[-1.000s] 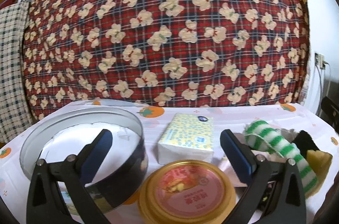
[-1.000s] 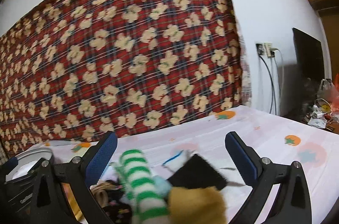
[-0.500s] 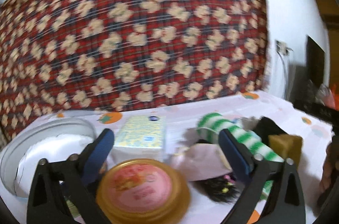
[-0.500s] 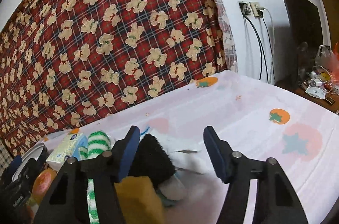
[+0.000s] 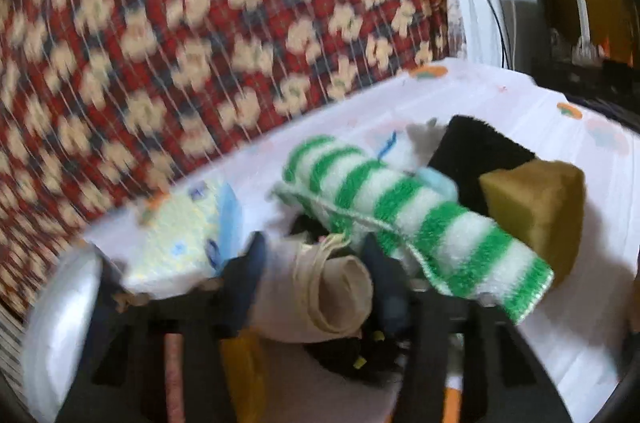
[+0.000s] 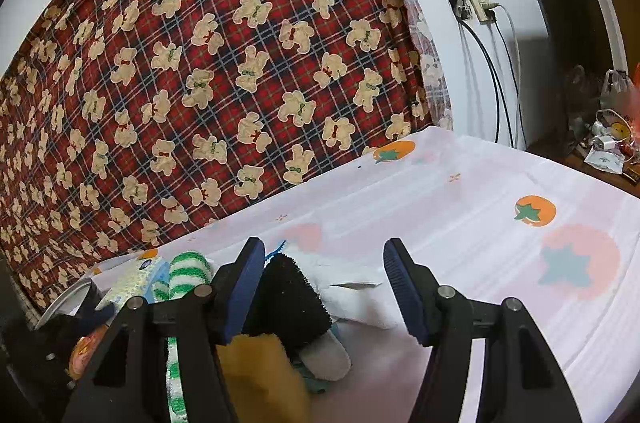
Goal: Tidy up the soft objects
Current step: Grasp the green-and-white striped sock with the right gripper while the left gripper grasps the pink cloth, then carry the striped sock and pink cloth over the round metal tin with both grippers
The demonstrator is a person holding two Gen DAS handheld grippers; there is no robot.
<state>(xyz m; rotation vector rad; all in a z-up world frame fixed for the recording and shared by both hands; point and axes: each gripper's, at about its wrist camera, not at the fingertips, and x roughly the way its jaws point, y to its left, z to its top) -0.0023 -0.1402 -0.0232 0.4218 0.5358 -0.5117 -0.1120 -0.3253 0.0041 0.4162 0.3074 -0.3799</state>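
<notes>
A pile of soft things lies on the white fruit-print tablecloth (image 6: pixel 480 223). In the blurred left wrist view a green-and-white striped towel (image 5: pixel 400 207), a black fuzzy cloth (image 5: pixel 476 155), a mustard sponge (image 5: pixel 536 199) and a pale tissue pack (image 5: pixel 176 235) show. My left gripper (image 5: pixel 316 283) has its jaws on either side of a rolled beige cloth (image 5: pixel 336 291). My right gripper (image 6: pixel 324 291) is open, its jaws astride the black cloth (image 6: pixel 288 299) and a white fuzzy cloth (image 6: pixel 352 287).
A round metal tin (image 5: pixel 60 307) stands at the left, with an orange-lidded tub (image 6: pixel 86 351) near it. A red plaid bear-print cloth (image 6: pixel 200 63) hangs behind the table. Wall sockets with cables (image 6: pixel 480 11) and a cluttered side table (image 6: pixel 608 143) are on the right.
The left gripper has swung right and forward from the tin and tub onto the pile, its jaws narrowed around the beige roll. The right gripper has narrowed and moved in over the black cloth.
</notes>
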